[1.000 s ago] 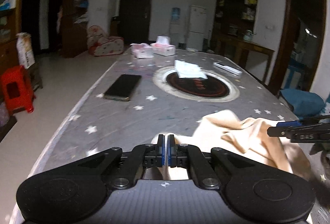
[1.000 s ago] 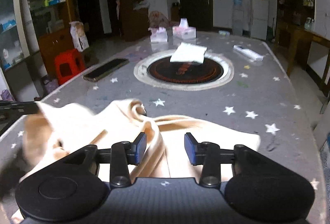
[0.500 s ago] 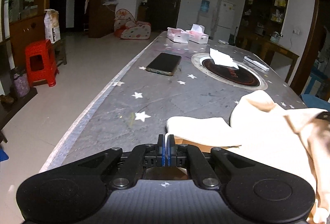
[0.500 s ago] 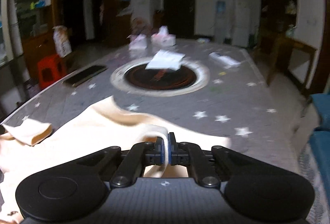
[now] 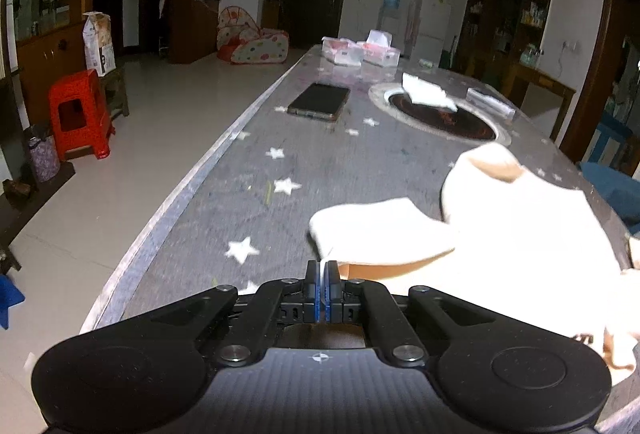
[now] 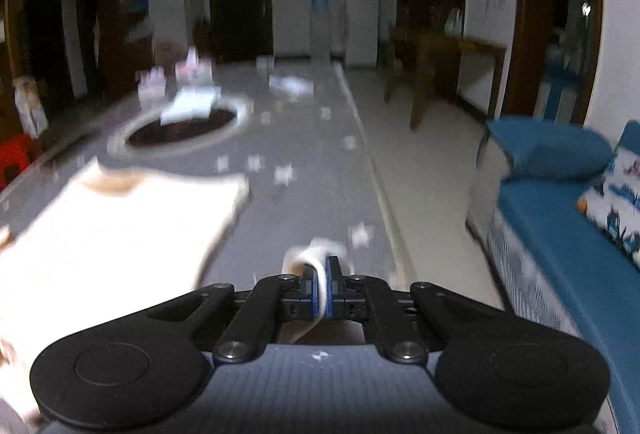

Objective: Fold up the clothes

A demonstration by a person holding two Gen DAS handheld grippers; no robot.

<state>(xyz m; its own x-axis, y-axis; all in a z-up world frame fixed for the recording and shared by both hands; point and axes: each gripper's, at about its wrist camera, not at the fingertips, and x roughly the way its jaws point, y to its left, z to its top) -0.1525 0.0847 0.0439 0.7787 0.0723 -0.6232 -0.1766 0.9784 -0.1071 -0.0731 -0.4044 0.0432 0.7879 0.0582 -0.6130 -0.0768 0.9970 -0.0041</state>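
A cream garment (image 5: 500,234) lies spread on the grey star-patterned table (image 5: 256,202). My left gripper (image 5: 321,274) is shut on the garment's near left edge, low over the table. In the right wrist view the garment (image 6: 112,234) spreads to the left, and my right gripper (image 6: 320,274) is shut on a small bunched fold of its near right edge (image 6: 316,250). That view is blurred by motion. Neither gripper shows in the other's view.
A dark phone (image 5: 320,100), tissue boxes (image 5: 360,50), a white cloth (image 5: 426,96) on a round inset hob (image 5: 440,118) and a flat white box (image 5: 490,102) sit farther up the table. A red stool (image 5: 78,114) stands left; a blue sofa (image 6: 560,226) right.
My right gripper closed on the garment's edge, then swung right, stretching the cloth flat. My left gripper stayed shut on the other edge and shifted left.
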